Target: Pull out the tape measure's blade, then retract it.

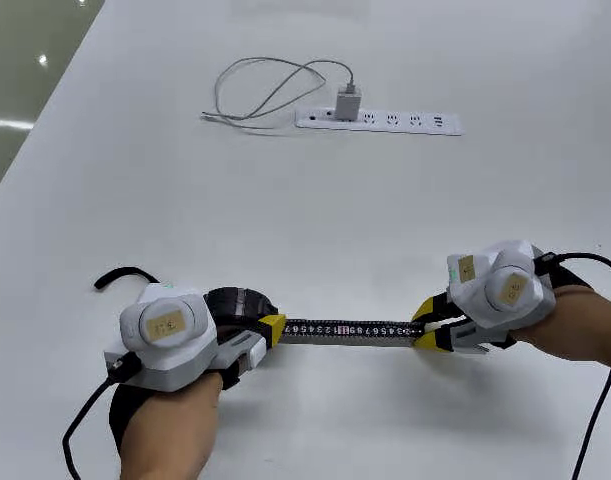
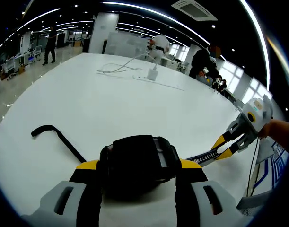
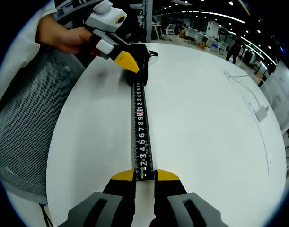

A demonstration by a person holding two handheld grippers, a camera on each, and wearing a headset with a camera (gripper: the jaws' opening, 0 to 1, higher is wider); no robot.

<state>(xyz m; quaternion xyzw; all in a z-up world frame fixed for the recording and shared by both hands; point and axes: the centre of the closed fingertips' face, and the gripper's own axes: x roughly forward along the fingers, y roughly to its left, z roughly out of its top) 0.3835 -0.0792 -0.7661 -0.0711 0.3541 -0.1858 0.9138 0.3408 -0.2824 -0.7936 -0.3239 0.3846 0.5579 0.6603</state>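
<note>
Left gripper [image 2: 138, 165], lower left of the head view: jaws clamped on the black tape measure case [image 1: 240, 303], low on the white table [image 1: 315, 220]. The blade [image 1: 350, 330] runs right from the case along the bottom of the frame, partly drawn out. Right gripper [image 1: 426, 325], lower right: jaws pinched on the blade's end.

Judgement: pull-out in hand. Pin the case firmly and draw straight in line with the blade, without twisting. Hold the tip for a slow return.

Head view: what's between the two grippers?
The tape measure's blade, stretched from the case in the left gripper to the right gripper pinching its end; right gripper view shows it too.
</note>
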